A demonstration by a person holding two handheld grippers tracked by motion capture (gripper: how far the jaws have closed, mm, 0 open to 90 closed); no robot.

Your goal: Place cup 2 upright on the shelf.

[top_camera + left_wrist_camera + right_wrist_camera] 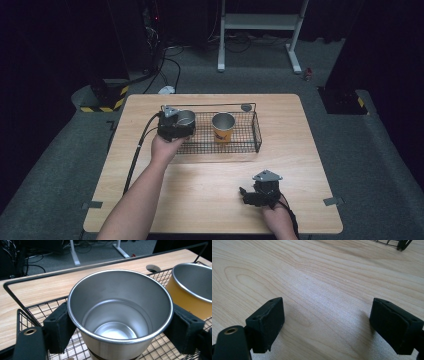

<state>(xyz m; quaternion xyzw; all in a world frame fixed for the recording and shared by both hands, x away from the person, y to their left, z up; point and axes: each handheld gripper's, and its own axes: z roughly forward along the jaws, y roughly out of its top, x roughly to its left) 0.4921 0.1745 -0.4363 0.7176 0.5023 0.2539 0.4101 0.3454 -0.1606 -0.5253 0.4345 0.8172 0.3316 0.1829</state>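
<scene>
steel cup point(120, 315) base cut off by the bottom edge in the left gripper view, orange cup point(192, 290) cropped at the right edge there, wire basket point(398, 243) reduced to one corner in the right gripper view.

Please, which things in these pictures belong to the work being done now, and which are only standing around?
Part of the work:
- steel cup, clamped in the left gripper
- wire basket, under that cup
- orange cup, already standing in the basket

Standing around:
- right gripper, open over the bare table
- white stand on the floor behind
</scene>
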